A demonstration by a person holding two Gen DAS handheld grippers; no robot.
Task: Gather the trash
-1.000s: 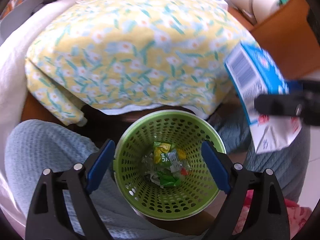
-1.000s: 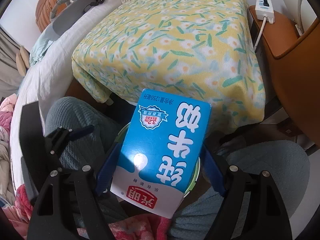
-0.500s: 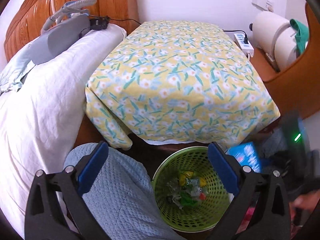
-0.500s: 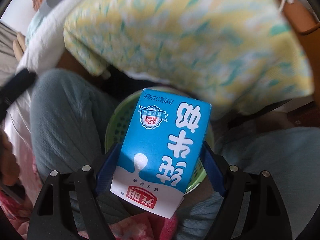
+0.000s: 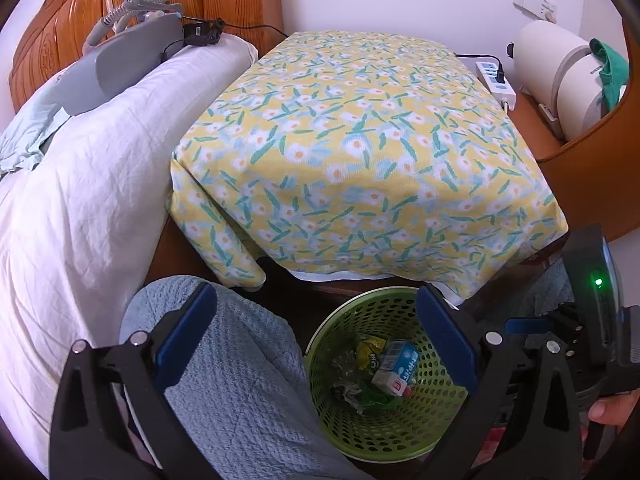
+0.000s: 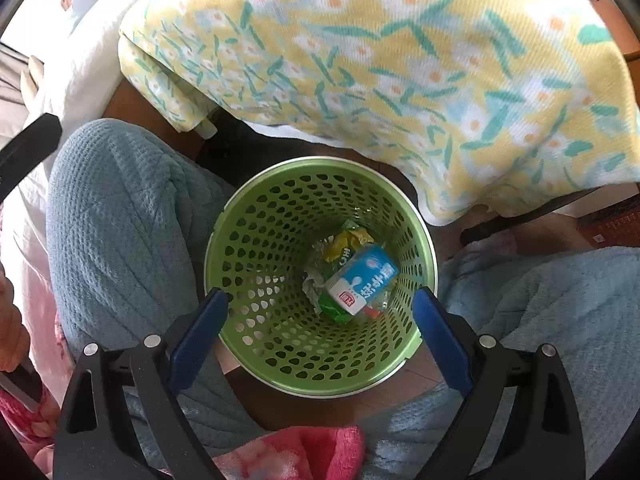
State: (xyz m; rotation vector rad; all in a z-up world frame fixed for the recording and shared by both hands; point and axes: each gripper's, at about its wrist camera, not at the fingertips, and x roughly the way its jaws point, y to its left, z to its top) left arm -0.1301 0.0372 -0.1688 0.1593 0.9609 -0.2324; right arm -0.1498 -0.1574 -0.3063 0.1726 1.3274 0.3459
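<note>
The blue milk carton (image 6: 362,282) is lying at the bottom of the green perforated waste basket (image 6: 256,240), on top of crumpled wrappers (image 6: 346,242), so this piece of trash is already collected. The right tool (image 6: 320,322) is hanging directly over the basket mouth; its blue pads are opening and nothing is sitting between them. The left tool (image 5: 316,340) is spread wide and is also holding nothing; it is looking over the person's knee (image 5: 224,360) toward the floral cloth (image 5: 360,152) on the bedside counter.

The risks I am seeing from here are mostly about the basket. It is standing between the two knees, close to them, so a leg movement or a low pass of either tool is likely to knock the rim and tip it, and the light wrappers may spill on the floor. The two tools are also near each other at the right of the left view, so they may collide when one is turning away. On the cloth no further trash is showing, so a search elsewhere may be needed.
</note>
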